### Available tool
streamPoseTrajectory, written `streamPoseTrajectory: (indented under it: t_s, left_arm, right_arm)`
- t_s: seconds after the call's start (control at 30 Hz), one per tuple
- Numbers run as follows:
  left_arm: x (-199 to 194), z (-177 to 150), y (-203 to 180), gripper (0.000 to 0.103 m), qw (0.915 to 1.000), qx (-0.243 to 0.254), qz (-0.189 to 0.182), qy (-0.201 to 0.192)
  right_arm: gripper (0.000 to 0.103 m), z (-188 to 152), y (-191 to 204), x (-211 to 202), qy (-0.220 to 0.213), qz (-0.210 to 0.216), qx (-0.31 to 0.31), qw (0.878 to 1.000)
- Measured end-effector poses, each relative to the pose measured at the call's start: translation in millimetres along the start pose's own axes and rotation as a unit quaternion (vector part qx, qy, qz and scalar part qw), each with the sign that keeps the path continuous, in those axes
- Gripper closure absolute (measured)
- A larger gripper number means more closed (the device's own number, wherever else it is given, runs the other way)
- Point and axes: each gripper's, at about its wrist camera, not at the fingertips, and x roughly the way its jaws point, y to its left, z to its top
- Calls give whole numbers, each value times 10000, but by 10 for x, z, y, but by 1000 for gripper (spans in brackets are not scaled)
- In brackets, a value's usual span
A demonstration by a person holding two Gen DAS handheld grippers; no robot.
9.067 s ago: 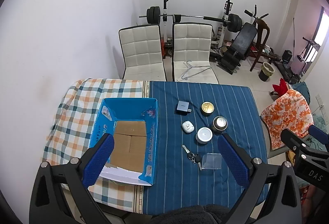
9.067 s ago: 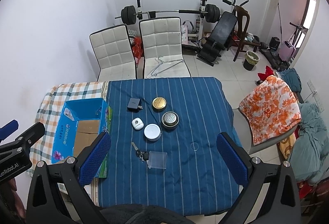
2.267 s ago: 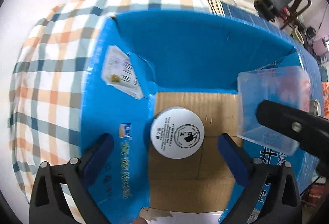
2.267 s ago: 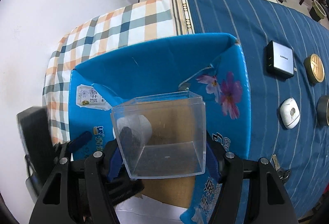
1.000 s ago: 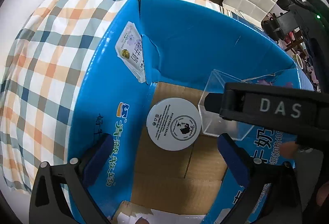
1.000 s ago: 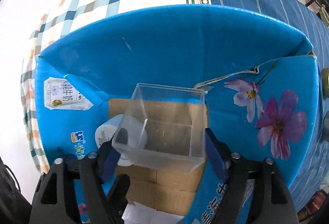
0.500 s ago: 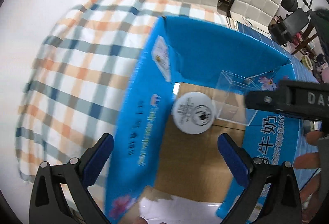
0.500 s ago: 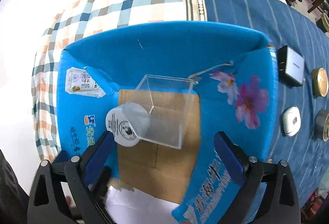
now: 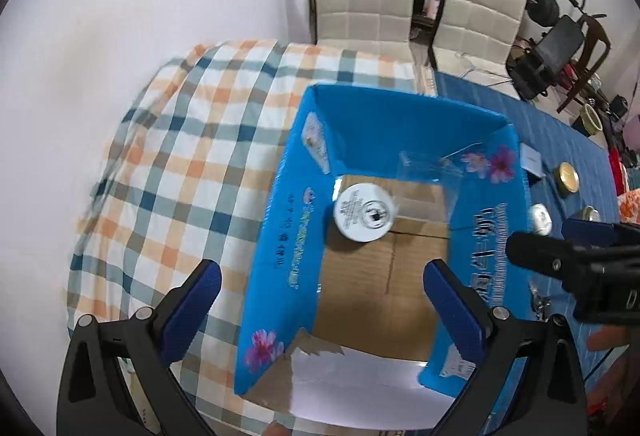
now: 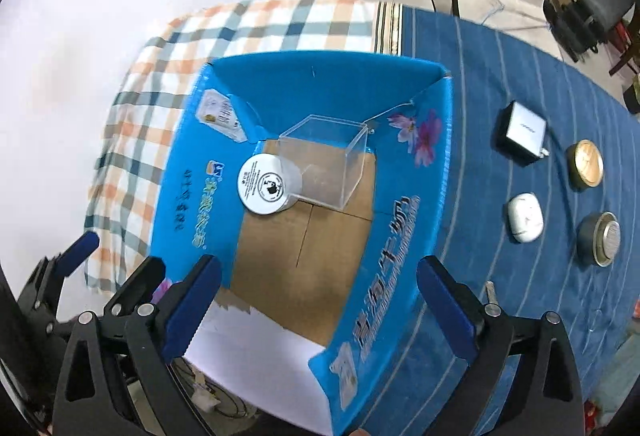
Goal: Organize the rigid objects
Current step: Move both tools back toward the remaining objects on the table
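A blue cardboard box (image 10: 400, 236) stands open on the table; it also shows in the left wrist view (image 9: 280, 220). Inside lie a white round jar (image 10: 266, 183) and a clear plastic box (image 10: 324, 168), touching each other. The jar (image 9: 366, 212) and the faint clear box (image 9: 428, 176) show in the left wrist view too. My right gripper (image 10: 316, 300) is open and empty above the box's near end. My left gripper (image 9: 320, 296) is open and empty above the box. On the blue cloth lie a charger (image 10: 522, 132), a gold tin (image 10: 586, 164), a white earbud case (image 10: 526, 216), a grey tin (image 10: 602, 238) and keys (image 10: 490, 294).
A checked cloth (image 9: 180, 164) covers the table's left part. Two white chairs (image 9: 400, 4) stand behind the table against the wall. Gym gear (image 9: 560, 40) fills the far right of the room.
My right gripper let go of the clear box, which now rests in the blue box by the jar. Both grippers have drawn back and up from the box.
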Motion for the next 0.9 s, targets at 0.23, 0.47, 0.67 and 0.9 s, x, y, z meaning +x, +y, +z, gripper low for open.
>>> streamPoseTrajectory:
  t_s: [0.23,0.47,0.67,0.9]
  left_arm:
    - [-274,82,-583,0,9988,357,-206,-257]
    - [-309,234,-1424,0,9944,840,-584,-269]
    - [-117,383,-2235,0,9877,1331,-813,-85]
    - [351,570,-2870,0,9841,1468,-932,354]
  right_arm:
    - [3,-259,-317,-510,-504,39,245,9984]
    - [3,-400,-1060,-924,-827,-25,815,9932]
    - [2,-488,-1889,-1112,-956,-262,1405,9851]
    - [2,-474,-2834,-1025,-862,-423,2050,9740]
